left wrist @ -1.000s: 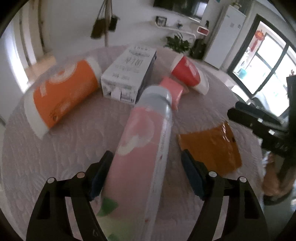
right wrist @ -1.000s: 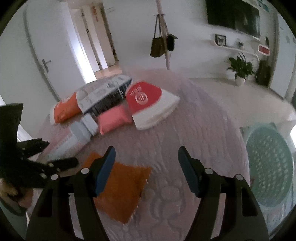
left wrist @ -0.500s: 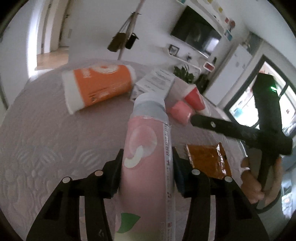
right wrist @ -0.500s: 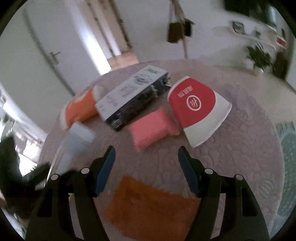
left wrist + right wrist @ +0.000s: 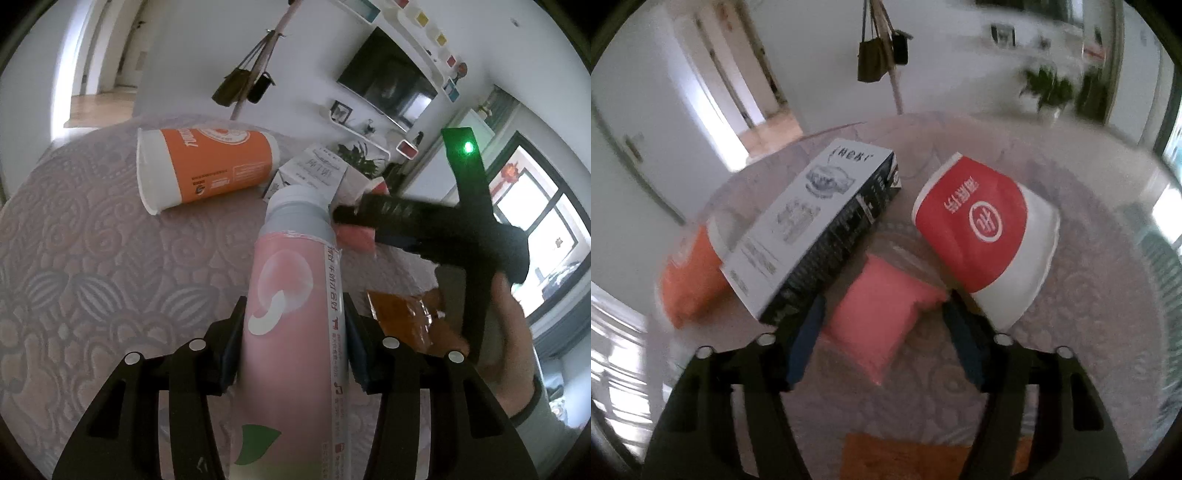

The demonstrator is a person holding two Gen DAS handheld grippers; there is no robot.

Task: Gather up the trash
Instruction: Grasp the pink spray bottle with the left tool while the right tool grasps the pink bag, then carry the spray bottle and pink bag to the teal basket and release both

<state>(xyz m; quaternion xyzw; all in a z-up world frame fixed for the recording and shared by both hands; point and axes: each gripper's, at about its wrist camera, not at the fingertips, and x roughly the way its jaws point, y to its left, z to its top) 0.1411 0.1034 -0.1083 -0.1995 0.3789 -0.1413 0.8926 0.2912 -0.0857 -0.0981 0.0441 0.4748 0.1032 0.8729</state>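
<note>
The round worktop [image 5: 92, 258], covered in a patterned cloth, is carrying all the trash. My left fingers [image 5: 293, 332] are pinching the pink bottle [image 5: 295, 314] on both sides, its grey cap pointing toward 12 o'clock. The orange cup [image 5: 207, 166] is lying on its side at 10 o'clock from the bottle. In the right wrist view, the white box [image 5: 816, 229] is lying at 11 o'clock and the red cup [image 5: 982, 229] is lying on its side at 1 o'clock. My right fingers [image 5: 886, 343] are standing spread, one on each side of the pink packet [image 5: 882, 317], not yet closing on it. The orange wrapper [image 5: 402, 317] is lying flat at 3 o'clock from the bottle.
</note>
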